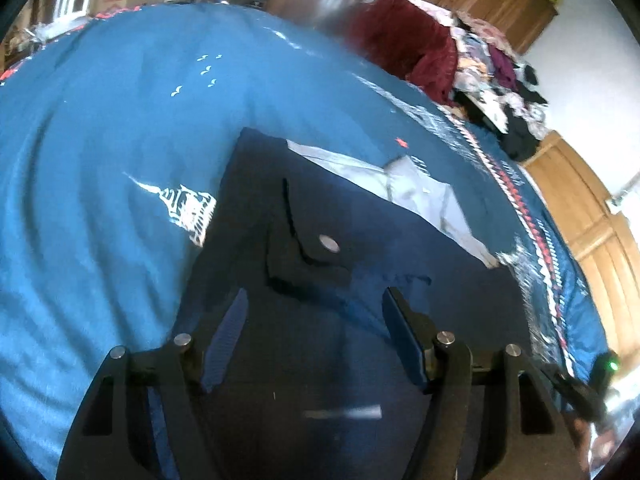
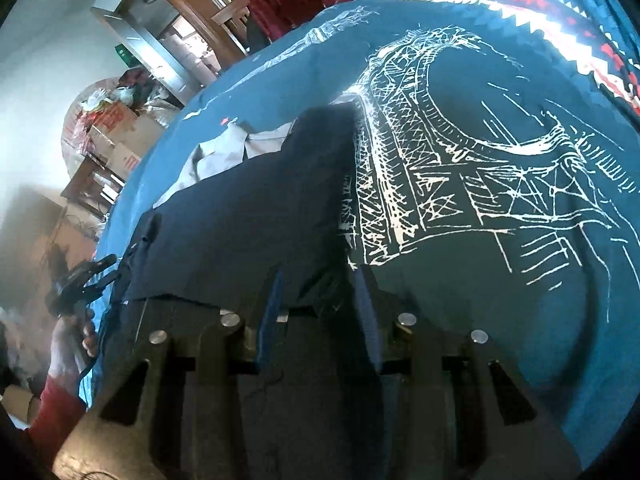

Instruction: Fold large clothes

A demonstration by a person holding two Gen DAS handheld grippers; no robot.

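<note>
Spread flat on a teal printed bedspread (image 1: 100,200): a dark navy pair of trousers (image 1: 360,248), pale grey lining (image 1: 416,188) showing at its far edge, a buttoned pocket flap (image 1: 316,248) facing up at centre. Hovering over the navy cloth, the left gripper (image 1: 314,334), jaws spread wide, nothing between the blue pads (image 1: 228,332); contact with the cloth impossible to tell. In the right wrist view, the right gripper (image 2: 320,300) at 6 o'clock, jaws partly apart, a ridge of navy cloth between the pads (image 2: 272,300); firm pinch or loose touch impossible to judge. White Eiffel Tower print (image 2: 440,168) at 3 o'clock. At 8 o'clock, a hand (image 2: 74,336) in a red sleeve (image 2: 56,412). At 1 o'clock in the left view, a clothes heap (image 1: 460,52) topped with maroon.
</note>
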